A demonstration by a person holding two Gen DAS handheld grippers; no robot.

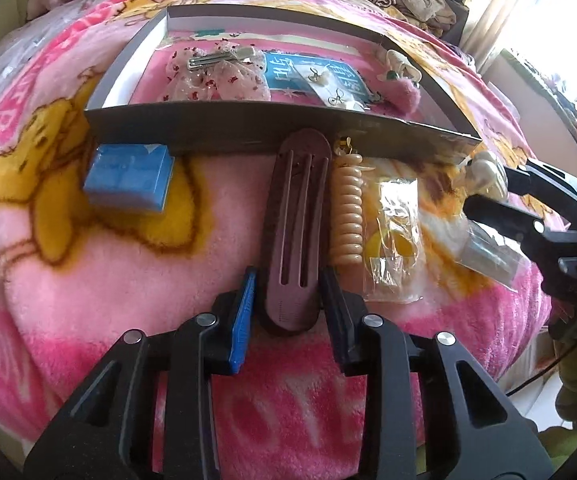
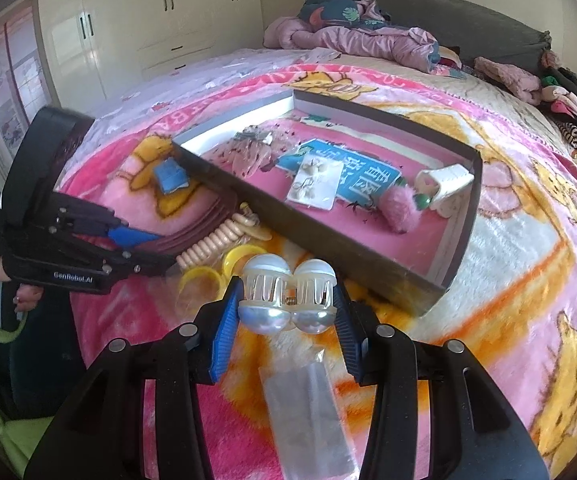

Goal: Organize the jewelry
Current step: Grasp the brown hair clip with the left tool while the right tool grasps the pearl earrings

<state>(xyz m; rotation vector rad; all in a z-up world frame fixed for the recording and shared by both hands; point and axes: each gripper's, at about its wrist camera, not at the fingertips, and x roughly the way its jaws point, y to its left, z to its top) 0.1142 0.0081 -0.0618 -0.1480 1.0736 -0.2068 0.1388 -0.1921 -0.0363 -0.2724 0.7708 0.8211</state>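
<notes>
While the blue box point(image 1: 128, 178) sits idle at nine o'clock on the blanket point(image 1: 100, 280), the left gripper point(image 1: 286, 298) has its pads pressed against the flanks of the long mauve hair clip point(image 1: 294, 224), which lies dead centre, tip at twelve against the tray wall point(image 1: 248, 128). Best move, by the look of it: lift straight, keep the clip level, clear that wall. Next along, the beige coil tie point(image 1: 346, 220) and a plastic packet point(image 1: 392, 240) wait. Over at three o'clock, the right gripper point(image 2: 286, 302) is clamped on a pearly claw clip point(image 2: 286, 298), held near the tray's front corner.
</notes>
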